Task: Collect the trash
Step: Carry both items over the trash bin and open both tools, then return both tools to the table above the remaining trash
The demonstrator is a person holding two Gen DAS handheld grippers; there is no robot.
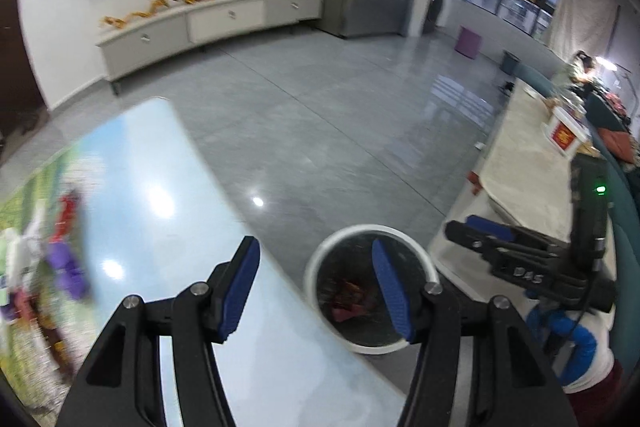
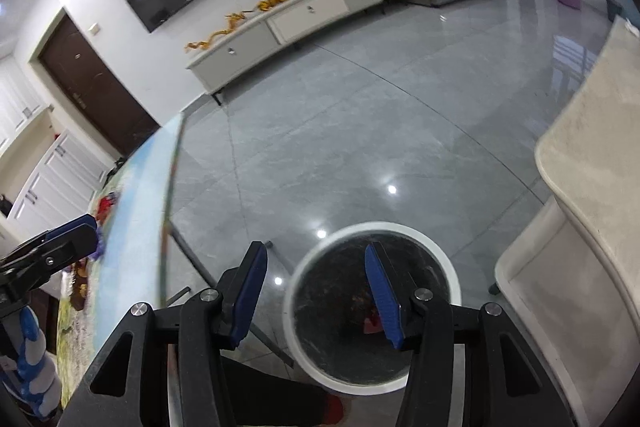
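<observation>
Currently we find both the left gripper [image 1: 316, 291] and right gripper [image 2: 316, 295] parted and empty, the bin [image 1: 312, 267] just below, its red scraps [image 1: 352, 299] beneath our jaws.

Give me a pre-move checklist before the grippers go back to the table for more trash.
1. Left gripper empty: ok, jaws apart with nothing between them.
2. Right gripper empty: ok, jaws apart with nothing between them.
3. Dropped trash inside the white bin: ok, red and orange scraps lie at the bottom.
4. Bin upright on the floor: ok, its round rim faces up, beside the table edge.
5. More trash left on the table: cannot tell, the colourful shapes are too blurred to identify.
6. Grippers apart from each other: ok, the right gripper sits clear off to the side in the left wrist view.
</observation>
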